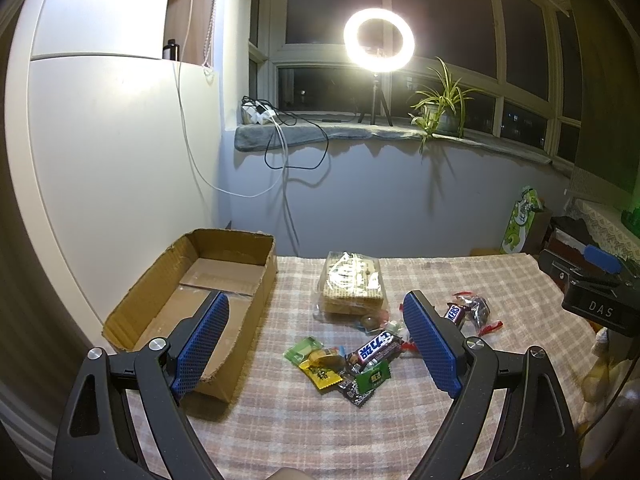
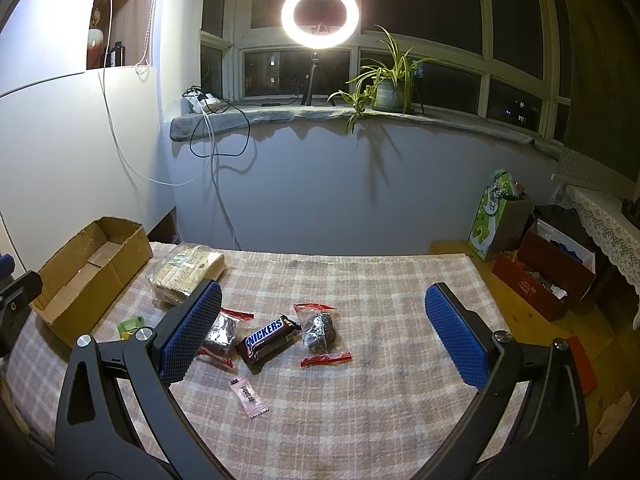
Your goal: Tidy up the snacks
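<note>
With both grippers, left and right, spread wide and empty, a grab into the snack pile right of the box could snag several overlapping wrappers.

Ring light before dark windows
</note>
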